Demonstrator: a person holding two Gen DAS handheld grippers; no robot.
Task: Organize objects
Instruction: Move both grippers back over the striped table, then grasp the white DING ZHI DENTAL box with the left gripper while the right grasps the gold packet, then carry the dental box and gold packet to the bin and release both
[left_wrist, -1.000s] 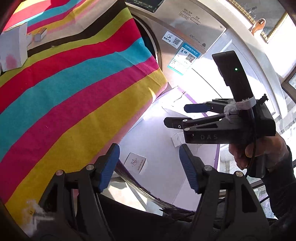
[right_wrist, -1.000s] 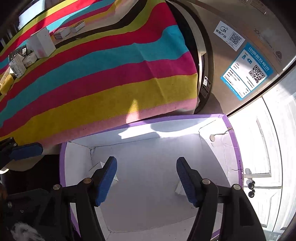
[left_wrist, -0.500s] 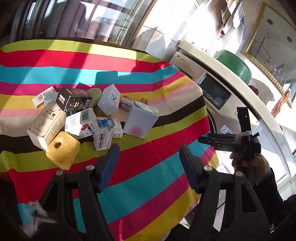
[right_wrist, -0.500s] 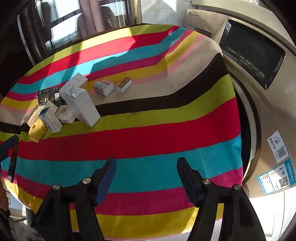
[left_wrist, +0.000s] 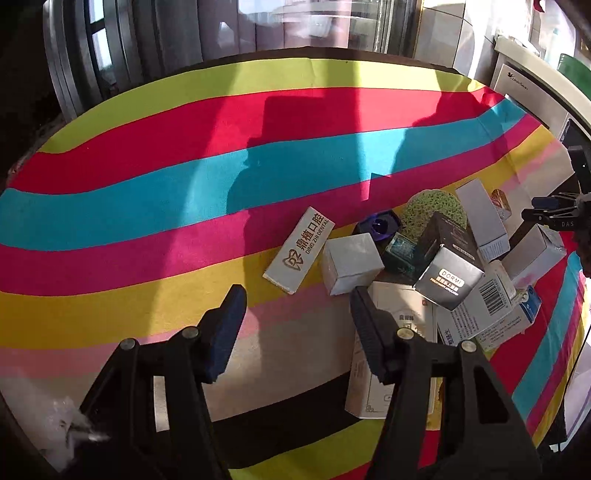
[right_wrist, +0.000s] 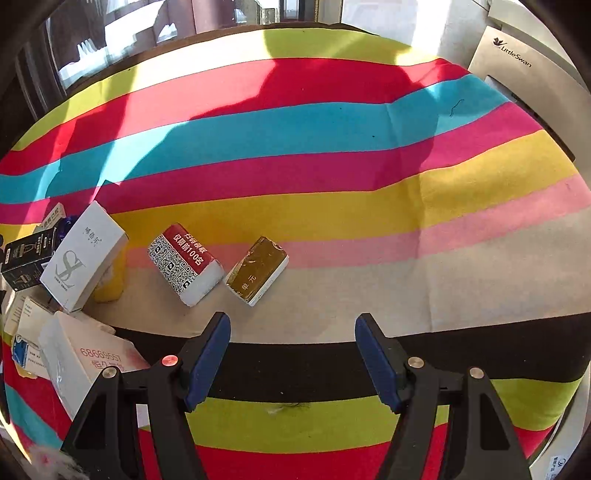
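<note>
A pile of small boxes lies on the striped tablecloth (left_wrist: 147, 192). In the left wrist view I see a grey dental box (left_wrist: 300, 250), a white cube box (left_wrist: 351, 263), a black DORMI box (left_wrist: 448, 264) and a green sponge (left_wrist: 432, 206). My left gripper (left_wrist: 297, 325) is open and empty, just short of the white cube box. In the right wrist view a red-and-white QR box (right_wrist: 184, 263) and a gold packet (right_wrist: 258, 270) lie ahead of my right gripper (right_wrist: 293, 352), which is open and empty. A white SX box (right_wrist: 83, 254) lies at the left.
A silver LittleSwan washing machine (right_wrist: 517, 62) stands at the table's right side. Windows and dark frames (left_wrist: 110, 55) run behind the table. The right gripper also shows at the right edge of the left wrist view (left_wrist: 554, 214). The cloth (right_wrist: 332, 122) hangs over the table edges.
Both grippers have swung up from the white box beside the washing machine and moved over the table. They now sit close to the pile of boxes, both still open.
</note>
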